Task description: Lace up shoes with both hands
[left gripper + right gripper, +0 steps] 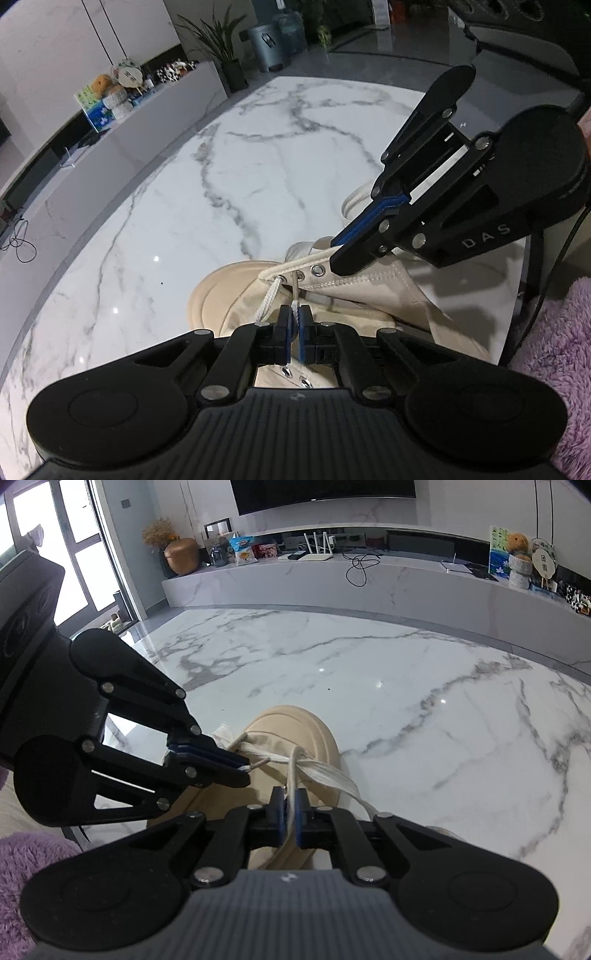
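- A white marble table (pixel 424 686) with grey veins is spread ahead of the claws
- Beyond it, a long marble console (pixel 332 587) is set under a dark wall screen (pixel 325 494)
- Daylight is admitted by glazed doors (pixel 77 554) far left
- A potted plant (pixel 221 48) is seen further back

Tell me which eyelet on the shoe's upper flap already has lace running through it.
The eyelet nearest the toe: white lace runs through it. The next eyelet toward the ankle shows empty.
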A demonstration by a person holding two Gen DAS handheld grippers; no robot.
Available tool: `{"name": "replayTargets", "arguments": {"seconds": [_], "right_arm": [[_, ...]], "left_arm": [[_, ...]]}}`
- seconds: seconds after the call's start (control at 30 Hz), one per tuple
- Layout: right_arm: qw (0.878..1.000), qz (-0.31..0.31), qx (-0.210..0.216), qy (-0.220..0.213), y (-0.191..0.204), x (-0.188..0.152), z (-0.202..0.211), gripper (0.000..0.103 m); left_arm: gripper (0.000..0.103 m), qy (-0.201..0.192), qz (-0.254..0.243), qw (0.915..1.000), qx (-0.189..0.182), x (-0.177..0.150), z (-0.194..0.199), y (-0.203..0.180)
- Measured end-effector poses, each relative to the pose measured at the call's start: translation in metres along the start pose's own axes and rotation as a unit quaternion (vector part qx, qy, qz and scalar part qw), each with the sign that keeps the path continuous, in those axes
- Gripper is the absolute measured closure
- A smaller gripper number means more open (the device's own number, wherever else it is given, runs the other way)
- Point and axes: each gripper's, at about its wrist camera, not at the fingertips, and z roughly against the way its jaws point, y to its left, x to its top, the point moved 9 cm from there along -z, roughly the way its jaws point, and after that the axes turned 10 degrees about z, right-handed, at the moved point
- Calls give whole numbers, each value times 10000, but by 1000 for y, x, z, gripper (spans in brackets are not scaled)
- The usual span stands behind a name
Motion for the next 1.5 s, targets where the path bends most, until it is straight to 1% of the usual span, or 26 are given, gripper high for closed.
{"name": "replayTargets", "arguments": {"seconds": [0.1,0.6,0.87,1.0,1.2,1.33,1.5], "right_arm": [[10000,34,-14,1,1,0,0,96],[10000,28,3,-12,-1,-2,-1,96],[10000,62,6,4,0,-2,0,96],[10000,78,-2,9,0,-1,0,96],[10000,92,6,21,1,0,0,96],[9999,131,28,30,3,1,2,95],[9992,400,-26,-56,7,9,22,94]], "left_arm": [[101,168,-70,9998,-21,-2,-8,0],[101,334,-57,9994,-4,4,-20,3],[101,416,-199,9989,-12,5,-23,-1],[101,401,-174,9990,11,6,-22,0],[101,216,-82,9997,30,13,-15,3],[101,194,-122,9997,47,16,-15,1],[101,170,-170,9997,46,16,-18,0]]}}
